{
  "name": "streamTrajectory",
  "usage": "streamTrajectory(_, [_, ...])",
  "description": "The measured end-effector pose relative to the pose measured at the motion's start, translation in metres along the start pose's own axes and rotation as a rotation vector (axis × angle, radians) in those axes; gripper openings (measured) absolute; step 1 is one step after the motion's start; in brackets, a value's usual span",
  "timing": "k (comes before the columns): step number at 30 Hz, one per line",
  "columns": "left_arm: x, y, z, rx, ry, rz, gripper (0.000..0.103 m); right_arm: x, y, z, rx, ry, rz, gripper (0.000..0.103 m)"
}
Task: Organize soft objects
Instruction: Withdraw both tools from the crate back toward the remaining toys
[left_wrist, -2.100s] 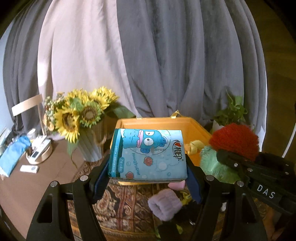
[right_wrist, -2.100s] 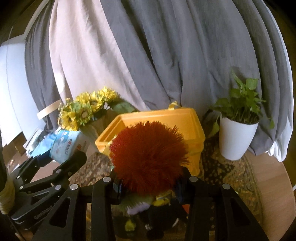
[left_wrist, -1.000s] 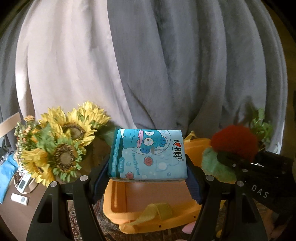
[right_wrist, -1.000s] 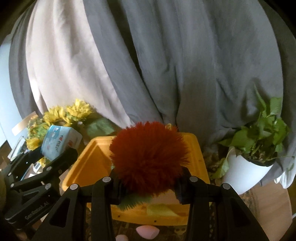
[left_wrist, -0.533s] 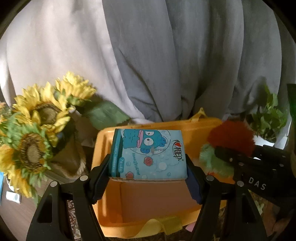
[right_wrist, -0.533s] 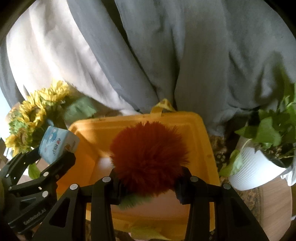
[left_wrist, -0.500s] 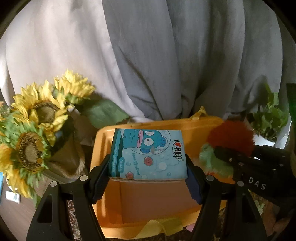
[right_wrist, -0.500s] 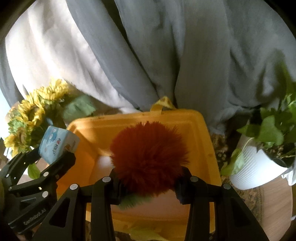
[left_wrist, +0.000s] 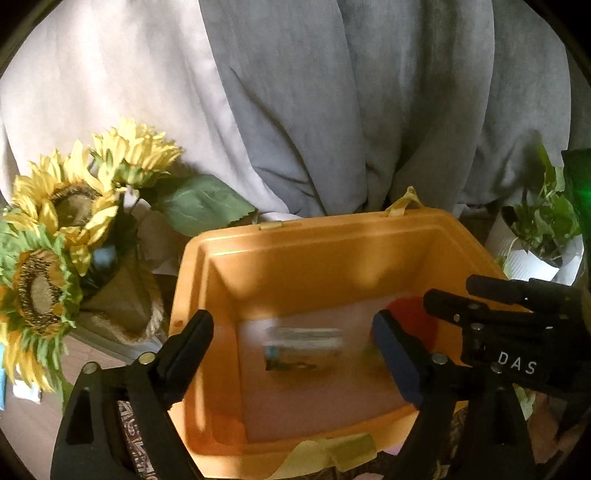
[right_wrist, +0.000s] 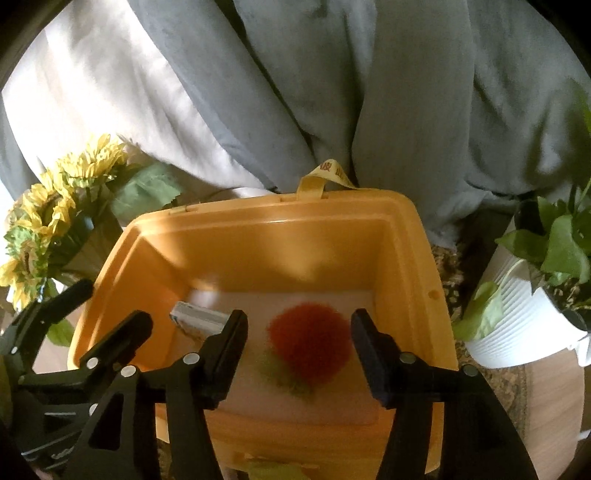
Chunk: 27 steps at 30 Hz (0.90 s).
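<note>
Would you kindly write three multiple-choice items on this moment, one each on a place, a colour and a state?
1. Where does the red pom-pom lie?
A. inside the orange bin
B. in the white plant pot
C. between shut fingers

2. What colour are the flowers left of the bin?
A. pink
B. yellow
C. blue

3. How do the left gripper and the right gripper stand?
A. both shut
B. only the left open
C. both open

Answers: 1 A, it lies on the bin's floor beside the tissue pack; 2 B, they are sunflowers with yellow petals; 3 C, each pair of fingers stands spread with nothing between them.
</note>
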<state>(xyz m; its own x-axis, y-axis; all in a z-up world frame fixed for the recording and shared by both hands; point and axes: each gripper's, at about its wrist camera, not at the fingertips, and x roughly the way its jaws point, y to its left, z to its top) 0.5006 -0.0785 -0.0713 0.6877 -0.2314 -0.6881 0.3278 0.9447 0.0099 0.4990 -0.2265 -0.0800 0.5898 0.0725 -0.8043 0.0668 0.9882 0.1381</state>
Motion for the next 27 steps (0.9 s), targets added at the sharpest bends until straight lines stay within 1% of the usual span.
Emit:
streamTrajectory(4, [-0.008,0.000,-0.001,0.005,-0.021,0.024,0.090,-0.012,0.001,0.000,-0.001,-0.037,-0.014,0.063])
streamTrajectory(9, [-0.025,-0.001,-0.002,0.007,-0.062,0.037,0.090,-0.036,0.005,-0.003,-0.001,-0.104,-0.034,0.063])
streamTrajectory(18, [-0.073,-0.004,-0.009,-0.007,-0.151,0.048,0.090,-0.089,0.011,-0.017,0.016,-0.224,-0.042,0.063])
streamTrajectory(22, [-0.095,-0.007,-0.013,-0.011,-0.176,0.035,0.090,-0.109,0.012,-0.024,0.020,-0.254,-0.041,0.063])
streamTrajectory(27, [-0.119,-0.010,-0.023,-0.013,-0.203,0.038,0.090,-0.131,0.017,-0.039,0.016,-0.277,-0.040,0.063])
